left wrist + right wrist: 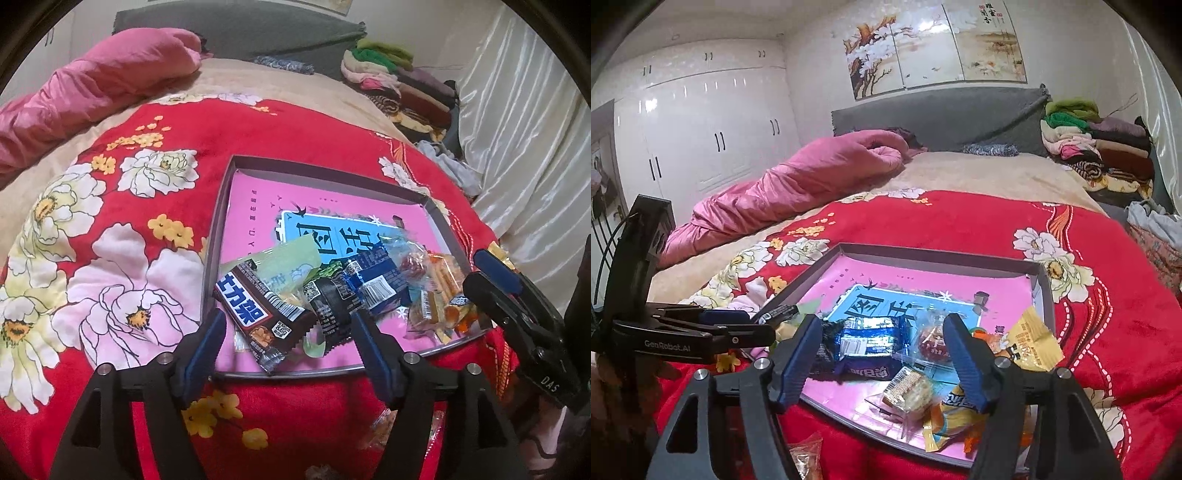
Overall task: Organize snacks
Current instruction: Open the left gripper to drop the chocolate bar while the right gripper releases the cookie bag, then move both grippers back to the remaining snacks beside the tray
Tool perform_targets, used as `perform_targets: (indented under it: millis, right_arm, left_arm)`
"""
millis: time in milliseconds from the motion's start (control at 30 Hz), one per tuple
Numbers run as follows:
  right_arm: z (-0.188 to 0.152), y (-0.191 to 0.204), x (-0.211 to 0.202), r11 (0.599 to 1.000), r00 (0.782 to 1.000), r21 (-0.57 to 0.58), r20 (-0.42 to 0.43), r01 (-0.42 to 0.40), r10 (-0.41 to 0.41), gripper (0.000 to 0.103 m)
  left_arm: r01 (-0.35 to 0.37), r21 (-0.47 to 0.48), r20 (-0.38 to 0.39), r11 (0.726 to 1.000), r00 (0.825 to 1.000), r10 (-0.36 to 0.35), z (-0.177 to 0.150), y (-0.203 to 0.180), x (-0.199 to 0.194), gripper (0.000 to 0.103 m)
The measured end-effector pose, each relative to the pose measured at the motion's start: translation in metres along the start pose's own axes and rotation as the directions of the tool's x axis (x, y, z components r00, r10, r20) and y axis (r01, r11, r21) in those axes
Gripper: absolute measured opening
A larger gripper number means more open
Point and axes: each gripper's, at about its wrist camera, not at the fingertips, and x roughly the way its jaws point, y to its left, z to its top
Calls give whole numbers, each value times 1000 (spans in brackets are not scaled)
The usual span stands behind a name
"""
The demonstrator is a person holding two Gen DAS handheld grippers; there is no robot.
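A shallow grey box (325, 171) with a pink printed bottom lies on the bed and holds a heap of snacks. My left gripper (290, 325) is open over its near edge. A brown chocolate bar (258, 314) and a black packet (325, 306) lie between its fingers, and the pads do not press on them. My right gripper (882, 328) is also open, astride a blue packet (871, 339) and a red candy (932, 343) in the box (942, 254). A beige wrapped bar (908, 391) and a yellow packet (1030, 343) lie close by.
The box rests on a red floral blanket (122, 206). A pink duvet (798, 184) lies far left, folded clothes (1097, 147) far right, and a grey headboard (938, 114) behind. Loose wrapped snacks (805, 454) lie on the blanket in front of the box. The left gripper (720, 321) shows at the right wrist view's left.
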Motion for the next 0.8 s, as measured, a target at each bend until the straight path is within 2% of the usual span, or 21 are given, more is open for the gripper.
perform_targets:
  millis: [433,800]
  right_arm:
    - [-2,13,-10,999,1000,-45,1,-9,9,75]
    - [-16,29,-20,996,995,-63,-79,-70,65,77]
  left_arm:
    - [1,16,16,1000,1000,-1,-3,-2,-15,77]
    - [15,33,-11,999,1000,-15,-17,3,-33,77]
